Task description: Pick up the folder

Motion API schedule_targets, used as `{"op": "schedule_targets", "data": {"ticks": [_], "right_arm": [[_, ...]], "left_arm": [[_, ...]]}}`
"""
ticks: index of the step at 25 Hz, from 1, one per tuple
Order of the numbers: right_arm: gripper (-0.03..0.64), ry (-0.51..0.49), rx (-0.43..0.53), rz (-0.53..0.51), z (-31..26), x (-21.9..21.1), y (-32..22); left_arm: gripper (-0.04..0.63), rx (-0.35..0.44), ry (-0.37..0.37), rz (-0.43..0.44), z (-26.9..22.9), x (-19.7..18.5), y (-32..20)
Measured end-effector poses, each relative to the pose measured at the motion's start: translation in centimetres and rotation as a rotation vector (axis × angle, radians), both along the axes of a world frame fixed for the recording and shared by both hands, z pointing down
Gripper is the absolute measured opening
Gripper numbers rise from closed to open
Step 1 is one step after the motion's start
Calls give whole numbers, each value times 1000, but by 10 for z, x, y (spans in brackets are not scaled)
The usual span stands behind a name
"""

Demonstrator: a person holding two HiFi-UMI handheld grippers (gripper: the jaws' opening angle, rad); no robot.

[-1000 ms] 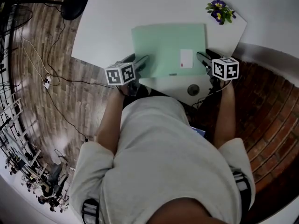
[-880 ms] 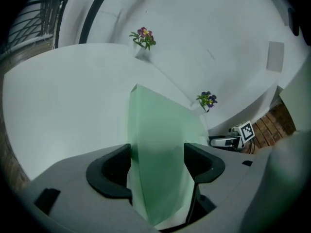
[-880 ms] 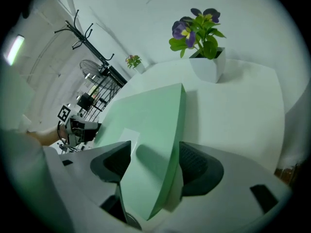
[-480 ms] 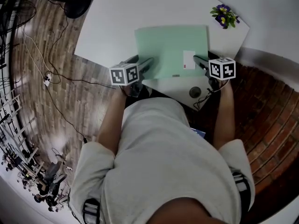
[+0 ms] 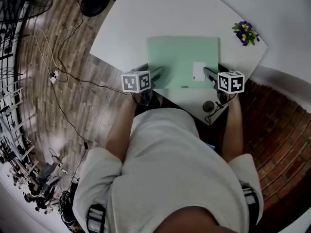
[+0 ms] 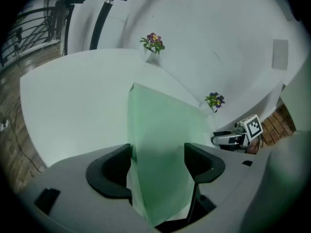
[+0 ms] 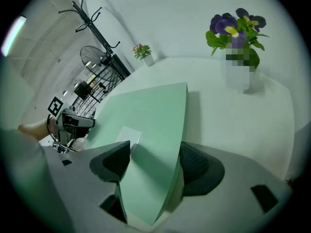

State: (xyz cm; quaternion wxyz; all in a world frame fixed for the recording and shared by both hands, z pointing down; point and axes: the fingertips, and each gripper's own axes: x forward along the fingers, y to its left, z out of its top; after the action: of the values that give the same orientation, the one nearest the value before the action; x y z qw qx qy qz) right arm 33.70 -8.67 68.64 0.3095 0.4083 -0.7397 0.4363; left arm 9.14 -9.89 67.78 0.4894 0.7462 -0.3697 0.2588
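Observation:
A pale green folder (image 5: 182,62) with a small white label (image 5: 198,71) lies flat on the white table (image 5: 146,18), close to its near edge. My left gripper (image 5: 158,73) is at the folder's near left corner, with jaws spread wide. In the left gripper view the folder (image 6: 160,130) passes between the jaws of the left gripper (image 6: 158,154), and a gap shows beside the right pad. My right gripper (image 5: 209,73) is at the near right corner. There the folder (image 7: 150,115) runs between the wide jaws of the right gripper (image 7: 155,157).
A small pot of purple flowers (image 5: 245,33) stands at the table's far right corner. A round grommet (image 5: 209,106) sits in the table's near edge, below the right gripper. A second flower pot (image 6: 153,41) stands farther back. Cables and a stand base (image 5: 95,1) lie on the wooden floor to the left.
Both grippers have moved a little inward along the folder's near edge, toward its corners. The folder still lies flat on the table.

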Motion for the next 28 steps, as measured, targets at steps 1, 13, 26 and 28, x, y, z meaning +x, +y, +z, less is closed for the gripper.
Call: {"op": "schedule_targets", "data": {"ticks": [1,13,26,28], "right_arm": [[319,2,0,-5,1,-3,-1],[319,20,-19,-68,-1,-57,-12],[318,21,-12,-150,-7,-115,-15],[318,23,-12,-156,-7,-120,-15]], "left_arm": [[337,1,-3,-10,1,-4,0],[337,-2,-43,-105,-3,-61,2],[337,-9,-63,-201,-6,-117,18],[337,-8,-64,-212,-6,-122,20]]}}
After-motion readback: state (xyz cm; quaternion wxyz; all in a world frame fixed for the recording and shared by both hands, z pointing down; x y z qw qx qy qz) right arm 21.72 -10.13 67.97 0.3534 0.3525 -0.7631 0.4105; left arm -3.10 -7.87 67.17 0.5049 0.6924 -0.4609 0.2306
